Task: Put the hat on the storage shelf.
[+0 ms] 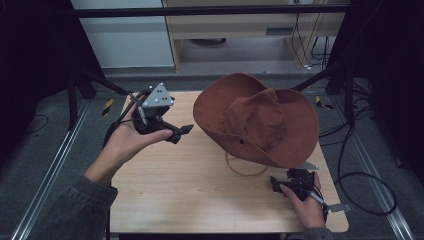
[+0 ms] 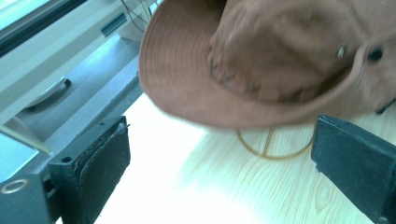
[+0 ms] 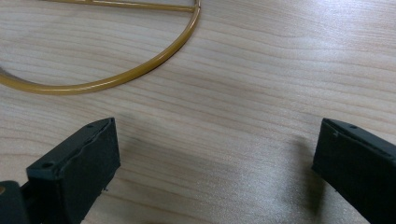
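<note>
- A brown wide-brimmed hat (image 1: 256,120) sits raised above the surface (image 1: 190,190), over its far right part, tilted so the brim's near edge dips toward the right edge.
- Under the hat a thin brass-coloured wire stand (image 1: 246,169) rests on the surface; its round base ring shows just below the brim's near edge, and the hat hides the rest of it.
- The left gripper (image 1: 181,131) is held in the air above the far left part of the surface, gripped by the person's left hand (image 1: 127,140), its grey three-cornered plate on top.
- Its jaws point toward the hat's brim and stand wide apart with nothing between them; in the left gripper view (image 2: 219,172) the hat (image 2: 280,60) and the stand's ring (image 2: 273,144) lie ahead, apart from both jaws.
- The right gripper (image 1: 276,183) lies low near the near right corner of the surface, held by the right hand (image 1: 307,207), just beside the near right edge of the brim.
- In the right gripper view (image 3: 215,172) its jaws are spread wide over bare wood, holding nothing; the ring of the stand (image 3: 140,70) curves across the surface ahead of them, clear of both.
- Neither gripper touches the hat or the stand.
</note>
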### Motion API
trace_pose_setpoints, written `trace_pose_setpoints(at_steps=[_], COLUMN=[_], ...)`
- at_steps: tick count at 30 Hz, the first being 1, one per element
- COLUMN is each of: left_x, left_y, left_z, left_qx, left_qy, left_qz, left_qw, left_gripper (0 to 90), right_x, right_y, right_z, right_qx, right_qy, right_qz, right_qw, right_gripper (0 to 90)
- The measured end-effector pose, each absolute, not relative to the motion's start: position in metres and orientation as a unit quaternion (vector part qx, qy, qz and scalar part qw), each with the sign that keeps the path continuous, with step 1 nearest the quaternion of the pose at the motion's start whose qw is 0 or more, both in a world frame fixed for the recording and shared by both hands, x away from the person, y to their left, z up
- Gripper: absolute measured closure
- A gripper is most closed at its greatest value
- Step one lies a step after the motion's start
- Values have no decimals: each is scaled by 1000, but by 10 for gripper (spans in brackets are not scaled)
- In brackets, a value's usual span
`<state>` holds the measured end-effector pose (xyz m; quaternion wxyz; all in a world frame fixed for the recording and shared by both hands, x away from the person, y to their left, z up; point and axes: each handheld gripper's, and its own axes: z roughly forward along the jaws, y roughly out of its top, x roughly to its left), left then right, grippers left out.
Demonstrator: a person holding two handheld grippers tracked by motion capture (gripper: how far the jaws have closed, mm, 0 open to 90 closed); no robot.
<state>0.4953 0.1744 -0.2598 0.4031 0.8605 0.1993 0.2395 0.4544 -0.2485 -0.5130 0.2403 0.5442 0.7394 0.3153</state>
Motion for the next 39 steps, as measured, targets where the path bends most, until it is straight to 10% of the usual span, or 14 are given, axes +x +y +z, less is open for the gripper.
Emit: trace_pose_setpoints(at_steps=[39], left_x=[487], left_y=[299], left_z=[-487], left_qx=[845], left_qy=[393], left_qz=[182], left_qw=[313], left_gripper=[61], right_x=[454], right_y=[-248], right_z=[-513], right_qx=[544], right_qy=[739], right_qz=[315], right_qw=[240], right_gripper=[6])
